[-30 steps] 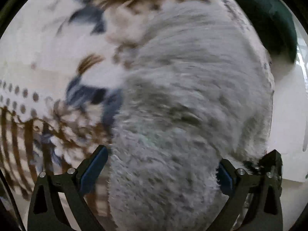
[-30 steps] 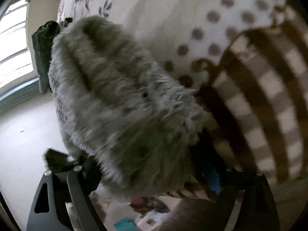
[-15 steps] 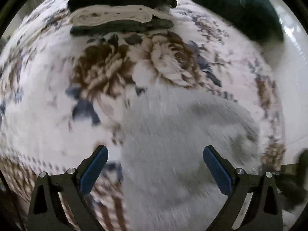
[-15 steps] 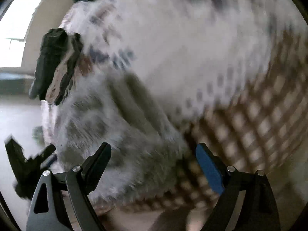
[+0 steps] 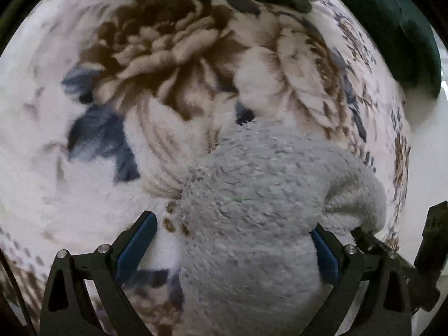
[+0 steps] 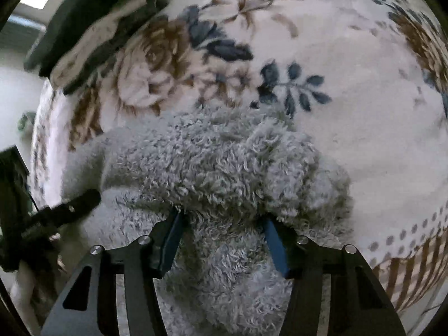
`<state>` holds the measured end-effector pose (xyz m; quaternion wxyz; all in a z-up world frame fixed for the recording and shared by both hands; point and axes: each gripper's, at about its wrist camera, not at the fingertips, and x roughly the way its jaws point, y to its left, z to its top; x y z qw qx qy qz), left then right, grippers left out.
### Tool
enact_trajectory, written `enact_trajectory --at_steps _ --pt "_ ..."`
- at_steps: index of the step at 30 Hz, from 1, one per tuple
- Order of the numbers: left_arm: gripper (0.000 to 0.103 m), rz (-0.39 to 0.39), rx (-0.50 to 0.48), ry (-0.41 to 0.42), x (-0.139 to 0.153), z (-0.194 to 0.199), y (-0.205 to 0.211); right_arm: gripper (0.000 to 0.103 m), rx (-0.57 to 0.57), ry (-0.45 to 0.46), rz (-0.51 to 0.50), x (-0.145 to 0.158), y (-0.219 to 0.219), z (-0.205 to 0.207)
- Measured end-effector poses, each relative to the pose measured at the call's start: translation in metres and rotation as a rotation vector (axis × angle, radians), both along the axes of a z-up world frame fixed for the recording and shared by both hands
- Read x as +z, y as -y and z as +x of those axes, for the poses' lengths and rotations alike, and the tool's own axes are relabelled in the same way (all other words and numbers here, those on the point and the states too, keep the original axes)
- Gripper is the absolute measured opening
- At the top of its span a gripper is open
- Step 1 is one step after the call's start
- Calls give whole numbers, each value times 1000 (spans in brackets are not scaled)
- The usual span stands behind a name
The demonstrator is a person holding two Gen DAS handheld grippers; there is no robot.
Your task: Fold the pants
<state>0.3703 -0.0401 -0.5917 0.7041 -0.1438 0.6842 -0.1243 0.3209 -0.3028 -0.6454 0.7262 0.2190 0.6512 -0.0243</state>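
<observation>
Grey fleece pants (image 6: pixel 224 168) lie bunched on the flowered bed (image 6: pixel 350 84), under both tongs. The right tongs (image 6: pixel 222 231) have just been closing and pinch a thick fold; the left tongs (image 5: pixel 232 240) stand wide, gripping nothing. Best lift slowly, keeping layers together.

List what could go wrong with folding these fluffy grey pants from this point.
1. The right gripper has just been closing on a thick bunch of the grey pants; the plush pile may slip free or catch too many layers.
2. The left gripper stands open with fabric only against one pad, so that side could sag and skew the fold.
3. The pants lie near the edge of the floral blanket and could slide off.
</observation>
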Motion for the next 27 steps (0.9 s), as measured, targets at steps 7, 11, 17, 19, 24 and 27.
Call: enact_trajectory --at_steps 7,11,17,19,24,27 --pt "103 43 -43 68 45 -15 11 61 47 -14 -20 17 -3 5" --pt "103 96 -104 134 85 -59 30 61 99 86 -7 68 -20 -33" --pt "103 135 -30 -49 37 -132 13 61 127 -68 -39 36 -35 -103" --pt "103 64 48 -100 31 -141 -2 61 133 -117 5 18 -37 -111" --pt "103 -50 136 175 87 -137 -27 91 -92 72 232 52 19 -128" --pt "103 -86 131 175 83 -122 -34 93 -235 136 294 51 59 -155"
